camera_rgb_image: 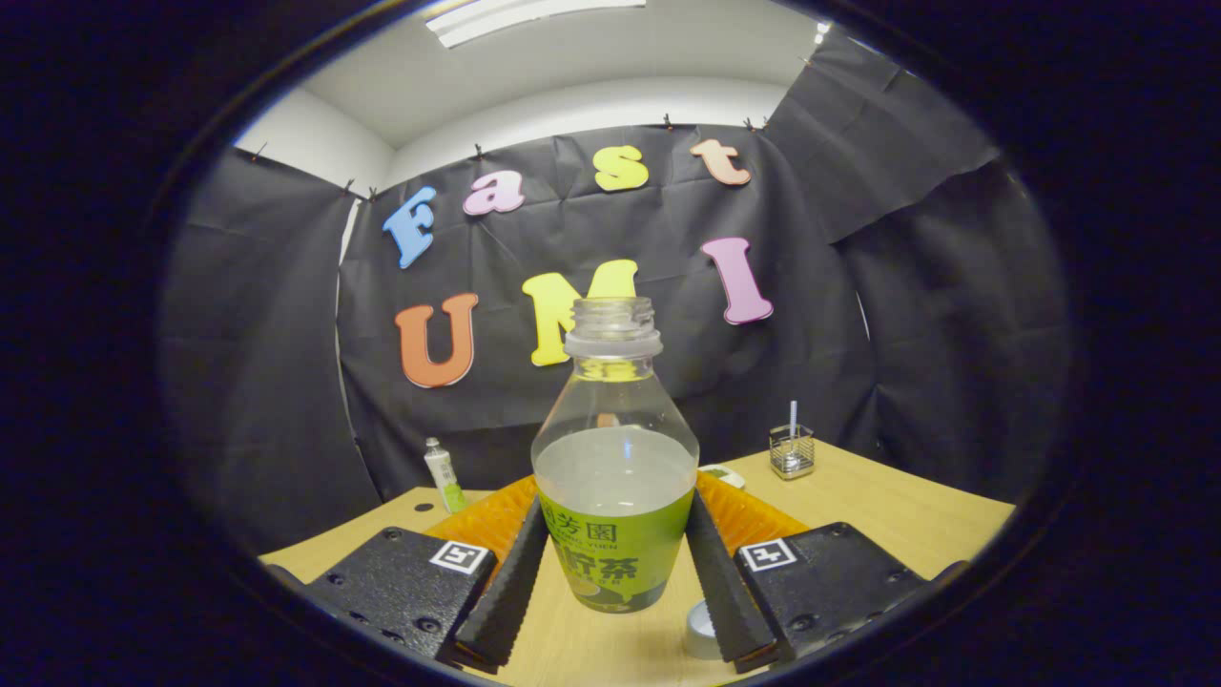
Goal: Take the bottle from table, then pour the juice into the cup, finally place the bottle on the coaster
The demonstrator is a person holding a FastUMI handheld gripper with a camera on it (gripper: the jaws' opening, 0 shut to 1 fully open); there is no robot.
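An uncapped clear bottle point(615, 477) with a green label stands upright between my two fingers, roughly half full of pale juice. My gripper point(615, 520) is shut on it, and both black ribbed fingers point(506, 592) press against the label's sides. The bottle's base is just above or on the wooden table point(897, 515); I cannot tell which. Just behind the bottle lies an orange ribbed mat point(482, 520), partly hidden by the bottle and the fingers. A small pale round object point(701, 632) peeks out by the right finger, mostly hidden.
A small glass holder with a straw-like stick point(792, 450) stands at the table's far right. A small white and green tube point(444, 474) stands at the far left by the cloth wall. A white flat item point(722, 474) lies behind the mat.
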